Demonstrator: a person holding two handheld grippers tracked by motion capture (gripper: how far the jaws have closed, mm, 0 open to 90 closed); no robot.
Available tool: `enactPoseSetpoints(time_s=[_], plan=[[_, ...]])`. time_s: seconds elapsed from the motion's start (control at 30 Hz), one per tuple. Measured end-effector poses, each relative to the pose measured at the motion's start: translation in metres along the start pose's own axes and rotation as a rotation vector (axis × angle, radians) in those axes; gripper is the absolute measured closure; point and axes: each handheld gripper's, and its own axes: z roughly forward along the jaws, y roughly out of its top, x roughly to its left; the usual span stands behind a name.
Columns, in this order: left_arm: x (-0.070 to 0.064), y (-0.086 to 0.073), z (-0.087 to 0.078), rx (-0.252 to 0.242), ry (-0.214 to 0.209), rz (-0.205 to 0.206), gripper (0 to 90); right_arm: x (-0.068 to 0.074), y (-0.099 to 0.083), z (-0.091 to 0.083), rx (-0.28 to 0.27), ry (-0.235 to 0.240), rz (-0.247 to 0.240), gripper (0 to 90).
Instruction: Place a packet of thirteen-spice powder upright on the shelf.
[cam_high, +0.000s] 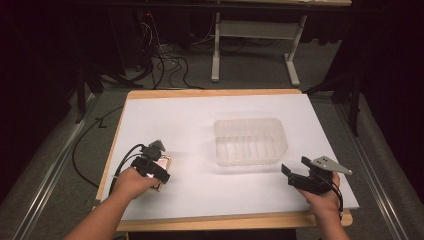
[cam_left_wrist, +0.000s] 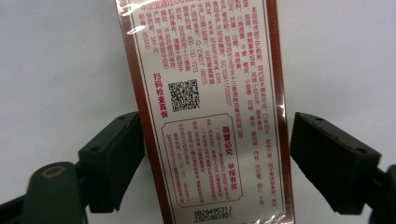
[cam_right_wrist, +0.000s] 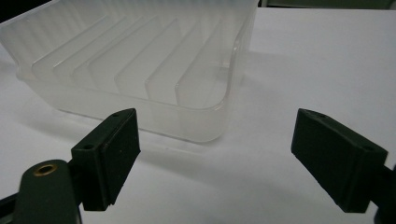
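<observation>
White table (cam_high: 200, 195) under dim light. Left gripper (cam_left_wrist: 215, 158) spread wide, straddled packet (cam_left_wrist: 205, 107) lying flat between pads, gripped nothing yet. Right gripper (cam_right_wrist: 215, 154) equally wide, empty, faced tray (cam_right_wrist: 140, 74) just ahead. Glossy wrap likely to slip if pinched off-centre.

The high view looks forward and down on the table (cam_high: 200, 195); both gripper views sit close above it.

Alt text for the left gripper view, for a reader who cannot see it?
A shiny wrapped packet with red print and a QR code lies on the white table, between the open left gripper's two black fingers.
</observation>
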Motion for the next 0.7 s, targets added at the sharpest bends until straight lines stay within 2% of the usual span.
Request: enactPoseSetpoints(time_s=[0.2,0.4,0.53,0.7], plan=[[-0.001,-0.001,0.001,-0.006,0.011,-0.004,28.3,0.000,0.000,0.000,-0.001,-0.002,0.003,15.8],[-0.001,-0.004,-0.001,-0.032,0.029,0.005,30.6,0.000,0.000,0.000,0.001,-0.002,0.004,16.0],[-0.001,-0.009,-0.009,-0.085,0.016,0.020,32.0,0.000,-0.001,0.000,0.002,-0.001,0.001,16.2],[-0.004,-0.013,-0.013,-0.116,0.008,0.043,32.4,-0.002,-0.001,0.000,0.002,0.000,0.015,16.4]])
